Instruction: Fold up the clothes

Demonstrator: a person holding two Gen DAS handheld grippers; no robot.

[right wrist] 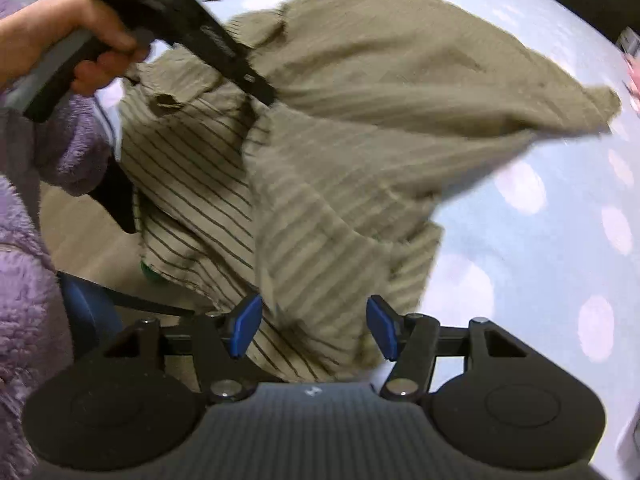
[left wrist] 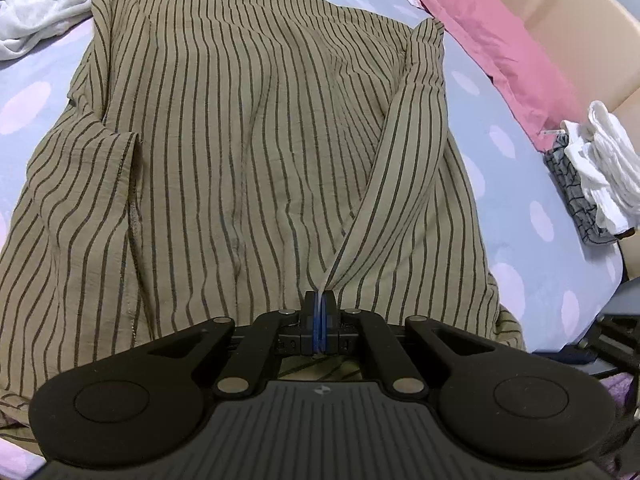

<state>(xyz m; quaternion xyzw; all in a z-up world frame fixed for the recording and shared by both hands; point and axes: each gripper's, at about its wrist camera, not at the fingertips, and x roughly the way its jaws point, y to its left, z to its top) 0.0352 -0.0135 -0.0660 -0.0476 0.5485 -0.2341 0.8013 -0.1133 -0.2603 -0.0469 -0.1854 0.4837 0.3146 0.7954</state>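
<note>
Pinching the striped shirt (left wrist: 248, 152) sleeve at 6 o'clock, the left claw (left wrist: 320, 300) draws it inward; the right claw (right wrist: 314, 326) gapes empty

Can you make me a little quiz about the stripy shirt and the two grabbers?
1. True or false: the left gripper is pinching the striped shirt.
2. The right gripper is: A) open, B) shut on the shirt, C) holding a sock.
3. Fill in: the pillow beside the shirt is ____.

Key: 1 true; 2 A; 3 pink.
</note>
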